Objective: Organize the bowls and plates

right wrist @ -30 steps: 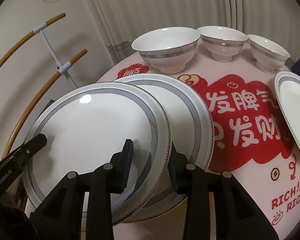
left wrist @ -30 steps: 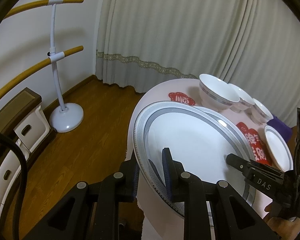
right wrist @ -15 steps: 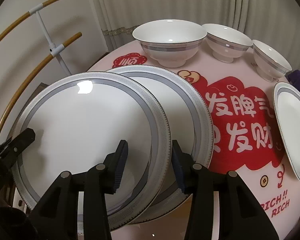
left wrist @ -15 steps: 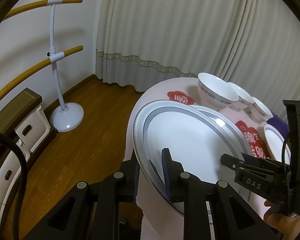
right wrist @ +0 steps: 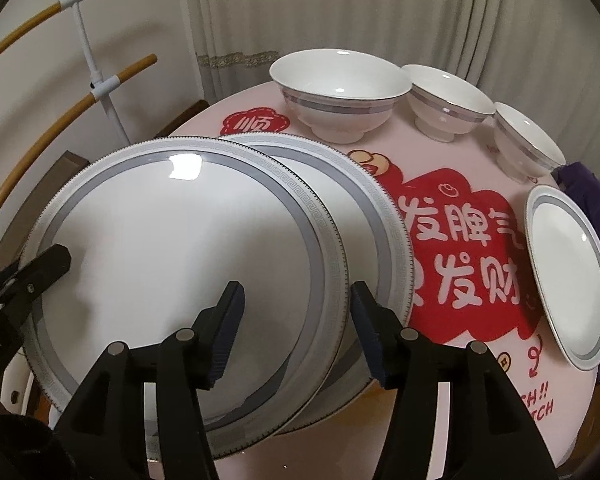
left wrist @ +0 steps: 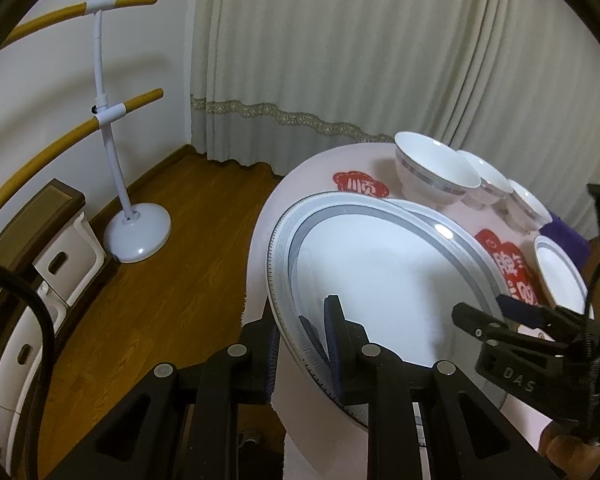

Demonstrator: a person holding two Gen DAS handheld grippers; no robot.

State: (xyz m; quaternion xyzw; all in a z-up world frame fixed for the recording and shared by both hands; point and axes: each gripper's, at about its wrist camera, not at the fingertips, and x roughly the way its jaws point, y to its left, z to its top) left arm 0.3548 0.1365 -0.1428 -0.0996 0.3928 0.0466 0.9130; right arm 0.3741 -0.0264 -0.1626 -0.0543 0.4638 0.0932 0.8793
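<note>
Resting surface: round table (right wrist: 452, 412) under a pink cloth printed with red characters.
Top plate (right wrist: 172, 264): large, white with a grey patterned rim, lying offset to the left over a second one and overhanging the table's left edge.
Lower plate (right wrist: 376, 236): same size and pattern, flat on the cloth, its right part showing from under the top plate.
Small plate (right wrist: 568, 276): alone near the table's right edge, well apart from the big pair.
Bowls: large bowl (right wrist: 340, 92), middle bowl (right wrist: 448, 104) and small bowl (right wrist: 524, 144) stand upright in a row at the far side.
Left gripper (left wrist: 300, 344): clenched on the top plate's near rim, one finger above and one below.
Right gripper (right wrist: 296, 332): jaws opening, pads clear of the top plate's right rim, which sits between them.
</note>
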